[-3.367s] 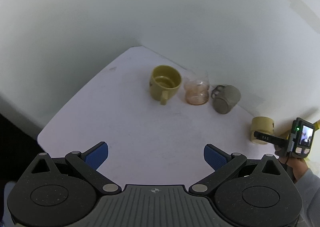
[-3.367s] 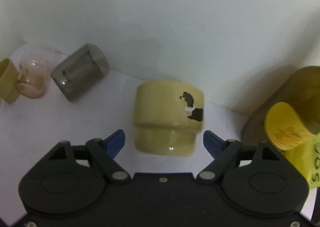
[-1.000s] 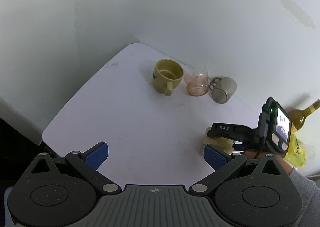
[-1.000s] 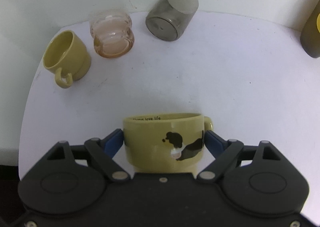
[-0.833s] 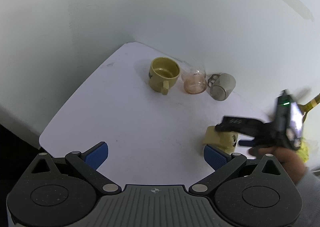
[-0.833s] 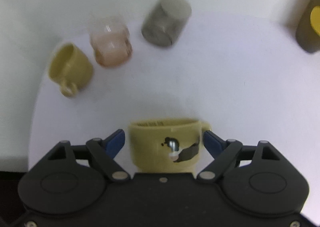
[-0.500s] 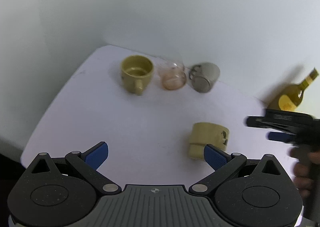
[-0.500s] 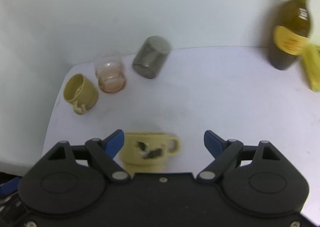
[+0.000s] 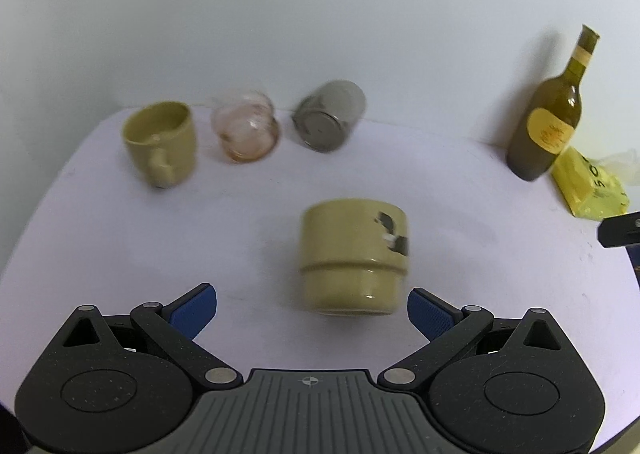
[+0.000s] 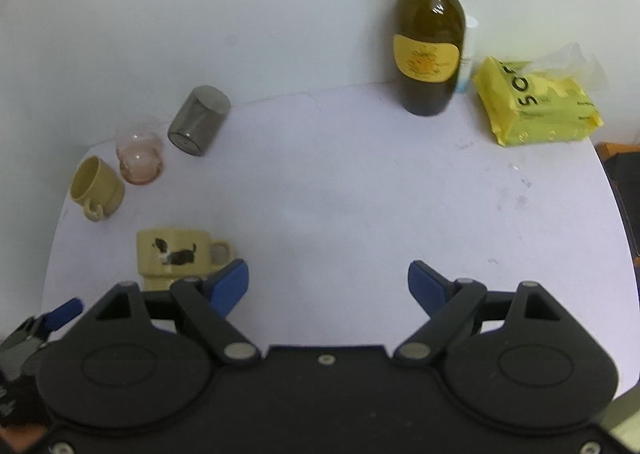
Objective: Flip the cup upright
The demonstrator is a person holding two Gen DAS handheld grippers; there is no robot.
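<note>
Black tool (image 9: 312,304) w/ blue pads (image 9: 195,308)

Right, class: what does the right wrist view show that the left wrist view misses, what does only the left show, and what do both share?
Only the right wrist view: the dog mug's handle and a white bottle behind the wine bottle. Only the left: the steel cup's open mouth. Both: dog mug, olive mug, pink glass, yellow pack, and both grippers open, left, right.

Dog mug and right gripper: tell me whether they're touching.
Apart. The right wrist view shows the right gripper open over bare table, with the dog mug standing off to its left, outside the fingers.
</note>
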